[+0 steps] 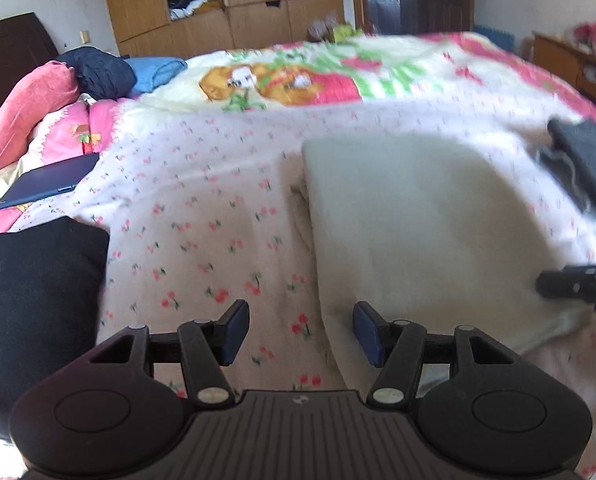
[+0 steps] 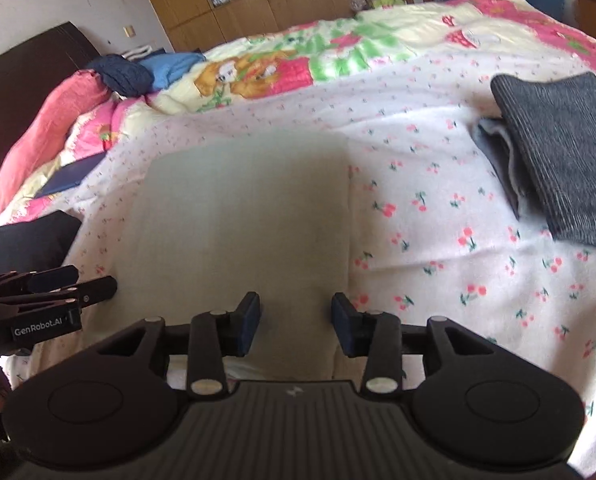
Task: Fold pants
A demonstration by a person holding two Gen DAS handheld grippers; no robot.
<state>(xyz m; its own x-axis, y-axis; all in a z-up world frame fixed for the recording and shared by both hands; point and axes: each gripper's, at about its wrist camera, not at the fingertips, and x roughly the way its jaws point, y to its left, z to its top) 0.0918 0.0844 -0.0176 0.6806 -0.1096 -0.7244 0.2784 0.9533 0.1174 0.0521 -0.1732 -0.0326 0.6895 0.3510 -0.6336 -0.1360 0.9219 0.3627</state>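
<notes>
a grey folded garment (image 2: 565, 152) and a black cushion (image 1: 34, 300) lie on the cherry-print sheet (image 2: 437, 220)

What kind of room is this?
Most likely a home bedroom: a bed with a cherry-print sheet, a dark headboard, and a wooden wardrobe with clothes on an open shelf.

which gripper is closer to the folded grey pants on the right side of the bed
Right. The right gripper hangs over the pale folded cloth, with the grey pants just to its right. The left gripper sits farther left, beyond that cloth.
</notes>
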